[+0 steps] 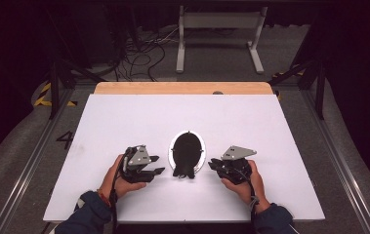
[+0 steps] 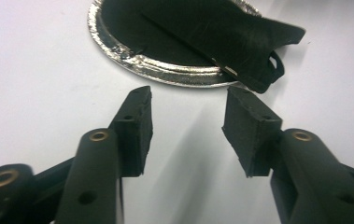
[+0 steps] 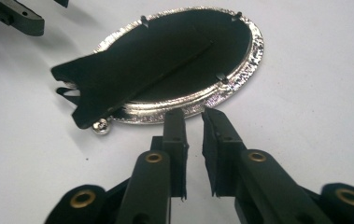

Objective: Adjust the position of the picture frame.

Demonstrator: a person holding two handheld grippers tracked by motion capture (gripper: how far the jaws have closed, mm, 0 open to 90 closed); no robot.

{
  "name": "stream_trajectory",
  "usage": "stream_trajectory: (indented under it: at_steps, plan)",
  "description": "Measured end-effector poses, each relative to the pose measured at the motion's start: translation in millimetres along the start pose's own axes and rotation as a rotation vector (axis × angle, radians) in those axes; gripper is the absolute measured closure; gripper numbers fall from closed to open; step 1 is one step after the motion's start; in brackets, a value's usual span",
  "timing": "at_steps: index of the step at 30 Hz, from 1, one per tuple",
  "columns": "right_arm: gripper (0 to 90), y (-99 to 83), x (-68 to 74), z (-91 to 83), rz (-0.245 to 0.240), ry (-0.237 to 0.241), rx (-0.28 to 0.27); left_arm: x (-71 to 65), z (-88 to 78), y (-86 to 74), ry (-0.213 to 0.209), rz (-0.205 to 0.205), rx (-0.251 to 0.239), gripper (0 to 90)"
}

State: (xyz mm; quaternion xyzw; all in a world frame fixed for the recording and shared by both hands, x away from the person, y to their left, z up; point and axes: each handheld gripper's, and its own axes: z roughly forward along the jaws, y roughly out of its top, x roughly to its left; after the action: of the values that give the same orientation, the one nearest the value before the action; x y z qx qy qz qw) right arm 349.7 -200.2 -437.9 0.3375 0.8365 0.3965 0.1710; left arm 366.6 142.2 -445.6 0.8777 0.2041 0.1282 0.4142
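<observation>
White tabletop (image 1: 124, 122) carries an oval silver frame (image 1: 187, 150), back up. Left gripper (image 1: 159, 165) and right gripper (image 1: 212, 165) flank it, both released, grasping nothing.

White table (image 1: 124, 117) with wood strip along far edge; beyond the table, white metal stand (image 1: 219, 36), tangled cables (image 1: 141, 56) left of stand.

The oval frame (image 3: 240, 81) has a shiny, silvery metal rim with a rough, beaded texture, and its back panel (image 3: 165, 60) looks like matt black felt. The table top (image 1: 124, 126) is smooth matt white with a bare wooden edge (image 1: 182, 88). The gripper pads (image 2: 137, 126) are rough black foam.
</observation>
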Motion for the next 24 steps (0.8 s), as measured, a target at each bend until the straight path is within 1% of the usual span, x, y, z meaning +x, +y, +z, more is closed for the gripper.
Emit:
stream_trajectory:
  at_steps: [1,3,4,6,7,9,10,12,14,16,18,19,20,21,22,23,24]
  plan:
    - [77.3,-0.1,-0.3,-1.5,-0.003,0.003,-0.005,0.8,-3.1,-1.3,0.001,0.000,-0.008,50.0]
    - [72.9,-1.0,-0.9,-3.6,-0.003,0.012,-0.008,2.4,-12.7,-6.0,0.013,-0.013,-0.035,47.1]
    - [70.6,-1.7,-1.3,-4.8,-0.010,0.015,-0.007,2.8,-16.4,-8.1,0.018,-0.021,-0.041,45.3]
    - [65.6,-2.0,-2.0,-7.0,-0.017,0.020,-0.008,3.8,-22.1,-13.1,0.030,-0.032,-0.055,39.7]
    - [61.3,-1.7,-2.5,-8.1,-0.018,0.026,-0.012,4.1,-24.4,-15.8,0.038,-0.037,-0.054,36.3]
    - [52.8,-0.3,-3.0,-9.9,-0.011,0.018,-0.015,4.1,-28.4,-21.0,0.055,-0.056,-0.045,31.0]
    - [48.9,0.3,-3.0,-10.5,-0.007,0.015,-0.018,4.1,-30.2,-23.2,0.066,-0.065,-0.039,26.9]
    - [41.0,0.1,-2.6,-10.6,-0.012,0.015,-0.020,3.7,-33.8,-27.6,0.081,-0.089,-0.034,21.3]
    - [32.0,-1.6,-2.2,-8.6,-0.019,0.007,-0.009,3.3,-37.5,-31.8,0.102,-0.109,-0.033,16.2]
    - [25.7,-4.2,-1.8,-6.6,-0.022,0.001,-0.002,2.4,-40.7,-36.8,0.103,-0.139,-0.032,13.2]
    - [18.6,-6.5,-1.7,-3.6,0.004,0.014,0.017,2.3,-42.1,-42.1,0.092,-0.187,-0.012,9.2]
    - [18.2,-7.4,-1.4,-3.0,0.016,0.021,0.026,1.7,-43.0,-45.1,0.085,-0.192,-0.003,8.1]
    - [18.0,-8.1,-0.9,-3.4,0.022,0.029,0.018,0.3,-44.2,-47.7,0.085,-0.188,0.008,8.0]
    - [17.4,-8.0,0.0,-4.4,0.026,0.034,0.014,0.3,-44.2,-47.7,0.085,-0.188,0.008,7.1]
    - [16.2,-7.6,0.9,-5.4,0.023,0.034,0.014,-1.6,-45.4,-50.0,0.084,-0.184,0.015,6.4]
    - [15.5,-7.2,1.4,-6.3,0.023,0.043,0.011,-4.6,-49.5,-54.0,0.086,-0.165,0.024,6.3]
    - [15.6,-7.1,1.8,-6.9,0.028,0.050,0.008,-4.6,-49.5,-54.0,0.086,-0.165,0.024,6.2]
